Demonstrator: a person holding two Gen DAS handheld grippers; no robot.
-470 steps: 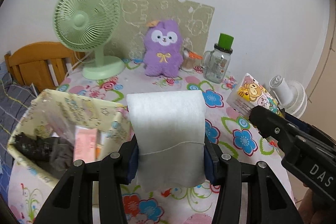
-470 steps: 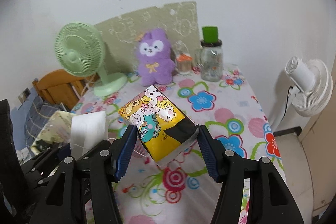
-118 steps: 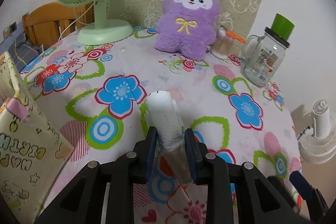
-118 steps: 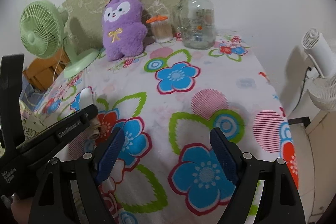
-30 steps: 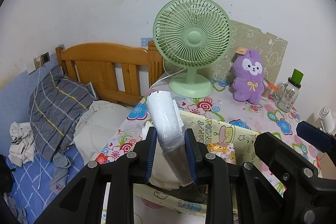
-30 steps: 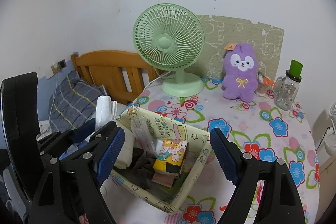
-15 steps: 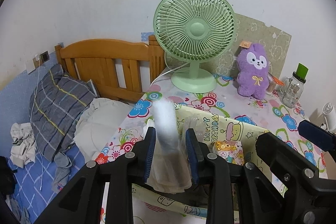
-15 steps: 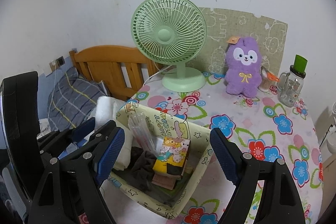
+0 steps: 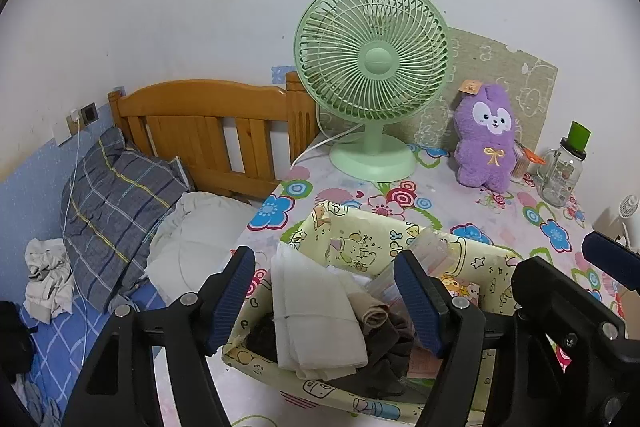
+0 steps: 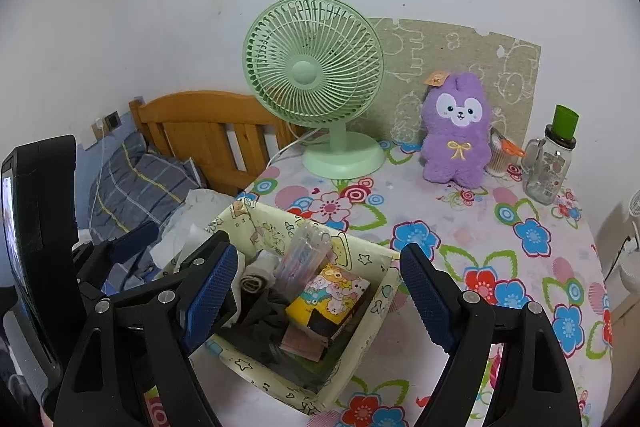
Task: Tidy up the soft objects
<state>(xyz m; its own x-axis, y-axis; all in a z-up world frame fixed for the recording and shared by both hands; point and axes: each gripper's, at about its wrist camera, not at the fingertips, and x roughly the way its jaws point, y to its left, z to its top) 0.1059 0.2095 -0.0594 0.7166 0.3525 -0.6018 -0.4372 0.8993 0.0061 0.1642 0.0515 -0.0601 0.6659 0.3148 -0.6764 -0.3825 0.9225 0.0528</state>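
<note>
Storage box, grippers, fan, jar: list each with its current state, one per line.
Storage box: open-topped, holding soft items.
White tissue pack: released, resting in the box at its edge.
Cartoon tissue pack: lying in the box.
Left gripper: jaws opening, not pressing on the white pack between them.
Right gripper: open, empty.
Green fan: upright, blades not blurred.
Glass jar: upright, lid on.
Purple plush: upright.

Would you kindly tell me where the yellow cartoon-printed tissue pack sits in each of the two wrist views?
Left wrist view: the yellow cartoon-printed tissue pack is only a sliver, lower right of centre, inside the pale yellow printed storage box, behind the right tong finger.
Right wrist view: it lies in plain sight just below centre, in the box.
Shared landmark: the mint green desk fan behind the box.
</note>
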